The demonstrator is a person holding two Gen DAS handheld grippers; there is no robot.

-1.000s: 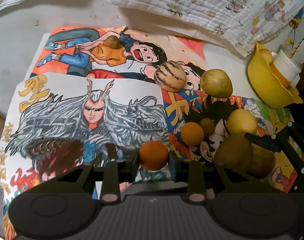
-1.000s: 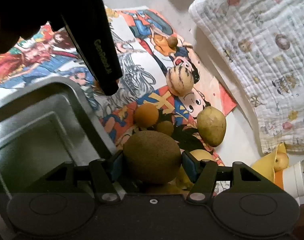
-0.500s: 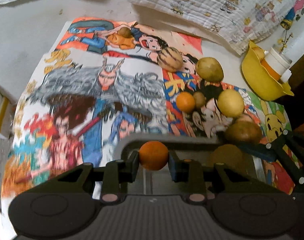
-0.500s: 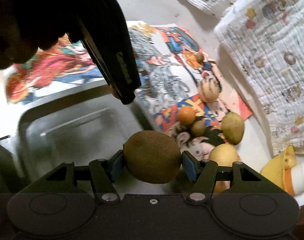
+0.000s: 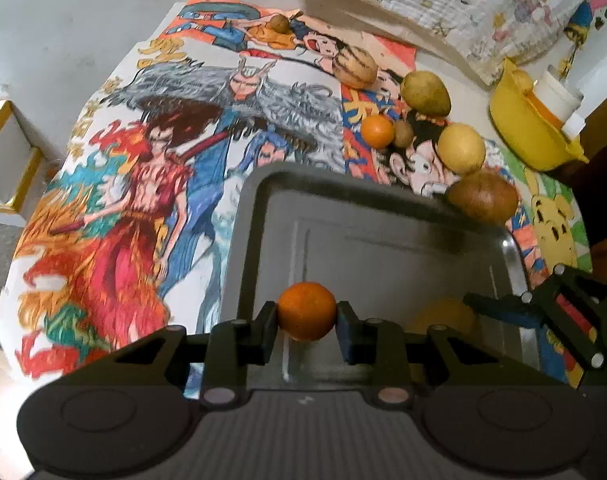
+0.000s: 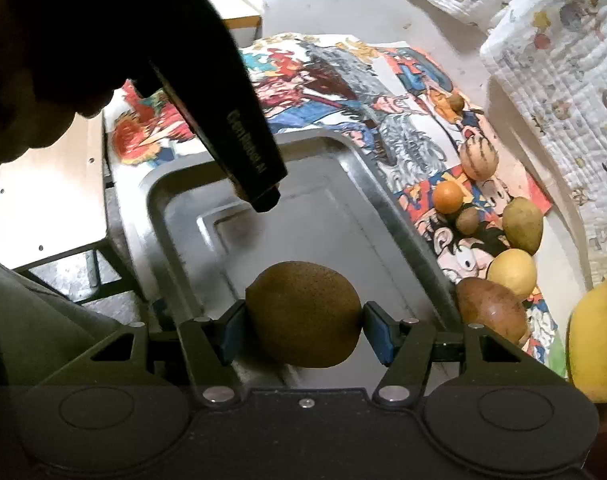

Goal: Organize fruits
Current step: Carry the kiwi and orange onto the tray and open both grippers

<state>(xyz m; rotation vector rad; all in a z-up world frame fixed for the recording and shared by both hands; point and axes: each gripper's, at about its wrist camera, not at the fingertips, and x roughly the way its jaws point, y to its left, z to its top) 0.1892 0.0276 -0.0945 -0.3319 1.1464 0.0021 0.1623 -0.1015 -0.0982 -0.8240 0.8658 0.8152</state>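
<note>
You've got a fruit in each claw, both poised over the metal tray (image 5: pixel 259 200). Your left gripper (image 5: pixel 306 326) is pinched nearly closed on a small orange (image 5: pixel 306 311), pads square on its sides so it can't roll out. Your right gripper (image 6: pixel 303 330) stands a little wider, clamped on a brown, rough-skinned fruit (image 6: pixel 303 312) across its middle. Both claws point steeply down at the tray floor, which looks like the drop-off spot, and the tray floor looks bare apart from one dim yellowish shape near its right edge that I can't make out. The rest of the fruit waits on the cartoon posters (image 5: pixel 151 184) beyond the tray's far right corner: a second orange (image 5: pixel 377 131), a yellow fruit (image 5: pixel 461 149), a striped one (image 5: pixel 355 65), and a reddish-brown one (image 5: pixel 483 197) touching the tray's rim. The release looks like your next move, low enough that neither fruit bounces.
</note>
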